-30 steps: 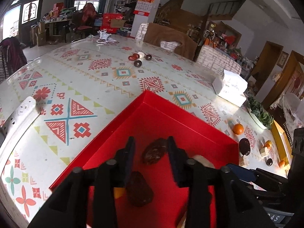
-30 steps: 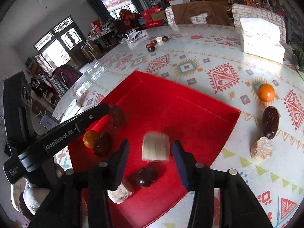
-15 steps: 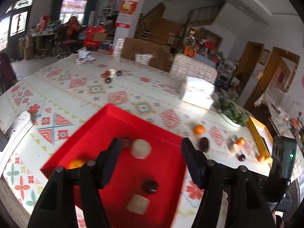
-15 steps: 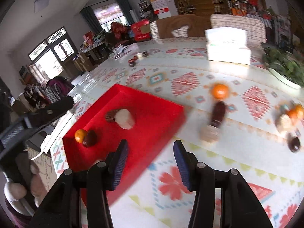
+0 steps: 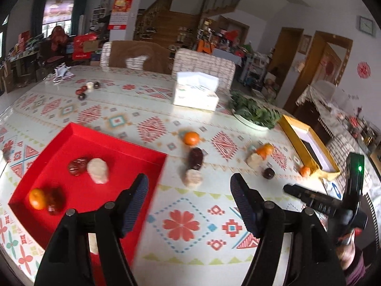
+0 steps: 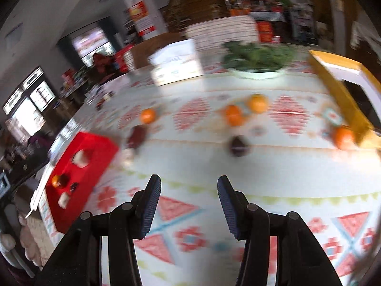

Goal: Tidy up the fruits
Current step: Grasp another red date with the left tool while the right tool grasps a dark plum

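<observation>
The red tray (image 5: 133, 152) lies at the left and holds an orange (image 5: 37, 198), dark dates (image 5: 77, 165) and a pale cake piece (image 5: 98, 170). On the patterned table right of it lie an orange (image 5: 191, 138), a dark date (image 5: 195, 158), a pale piece (image 5: 192, 177), another orange (image 5: 264, 150) and a small dark fruit (image 5: 268, 173). My left gripper (image 5: 189, 202) is open and empty above the table beside the tray's right edge. My right gripper (image 6: 189, 208) is open and empty over the table, short of a dark fruit (image 6: 239, 145) and oranges (image 6: 233, 115). The tray also shows in the right wrist view (image 6: 100, 147).
A white tissue box (image 5: 195, 91), a plate of greens (image 5: 254, 114) and a yellow box (image 5: 307, 146) stand at the back and right of the table. Several small fruits (image 5: 84, 91) lie far back left. The right wrist view is motion-blurred.
Both grippers have left the tray and swung right over the table. The left jaws have opened wide, leaving a dark date in the tray; the right has left the pale piece there.
</observation>
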Tool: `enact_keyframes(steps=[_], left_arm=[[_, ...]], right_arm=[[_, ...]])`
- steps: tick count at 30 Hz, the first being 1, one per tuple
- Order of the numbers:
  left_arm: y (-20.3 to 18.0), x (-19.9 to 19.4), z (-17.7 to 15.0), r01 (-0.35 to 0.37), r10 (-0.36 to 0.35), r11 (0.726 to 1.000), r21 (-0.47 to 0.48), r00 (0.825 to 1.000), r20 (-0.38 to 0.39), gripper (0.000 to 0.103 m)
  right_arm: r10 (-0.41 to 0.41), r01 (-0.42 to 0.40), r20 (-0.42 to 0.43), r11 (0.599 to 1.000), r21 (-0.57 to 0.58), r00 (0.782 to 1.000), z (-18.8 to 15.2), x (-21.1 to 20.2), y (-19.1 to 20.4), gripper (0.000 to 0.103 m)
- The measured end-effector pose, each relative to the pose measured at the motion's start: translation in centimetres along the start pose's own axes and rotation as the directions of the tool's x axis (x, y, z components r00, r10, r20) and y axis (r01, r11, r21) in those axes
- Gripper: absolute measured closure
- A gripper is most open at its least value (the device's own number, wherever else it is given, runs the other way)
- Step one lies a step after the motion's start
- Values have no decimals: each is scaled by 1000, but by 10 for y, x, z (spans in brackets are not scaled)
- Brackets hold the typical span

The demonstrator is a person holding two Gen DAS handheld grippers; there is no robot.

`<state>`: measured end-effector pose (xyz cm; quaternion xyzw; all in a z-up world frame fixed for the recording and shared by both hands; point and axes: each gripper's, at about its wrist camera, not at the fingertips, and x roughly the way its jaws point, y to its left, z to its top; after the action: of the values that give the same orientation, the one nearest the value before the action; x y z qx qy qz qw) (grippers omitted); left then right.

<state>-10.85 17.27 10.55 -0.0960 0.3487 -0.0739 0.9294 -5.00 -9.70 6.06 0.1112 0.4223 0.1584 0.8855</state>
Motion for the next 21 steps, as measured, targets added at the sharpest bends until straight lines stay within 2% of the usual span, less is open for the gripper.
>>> enact_keyframes(steps=[5,8,13,21], left_arm=[[-14,21,-4,3,-2,1000,19,999,-43,32],[-20,34,-6,-5,8,999,34,998,-68,32],[-27,58,-6,-23,30,997,72,994,-103,32],[-38,108,8,-58,81,985,165,987,-141,32]], right_arm=[[-83,82,5,994,69,997,11,-1,-50,49],[-87,87,-8,991,96,996,18,10,-61,49],[-75,76,-18,993,93,997,30,31,-61,49],[-80,81,-30,996,25,996,39,59,-44,49]])
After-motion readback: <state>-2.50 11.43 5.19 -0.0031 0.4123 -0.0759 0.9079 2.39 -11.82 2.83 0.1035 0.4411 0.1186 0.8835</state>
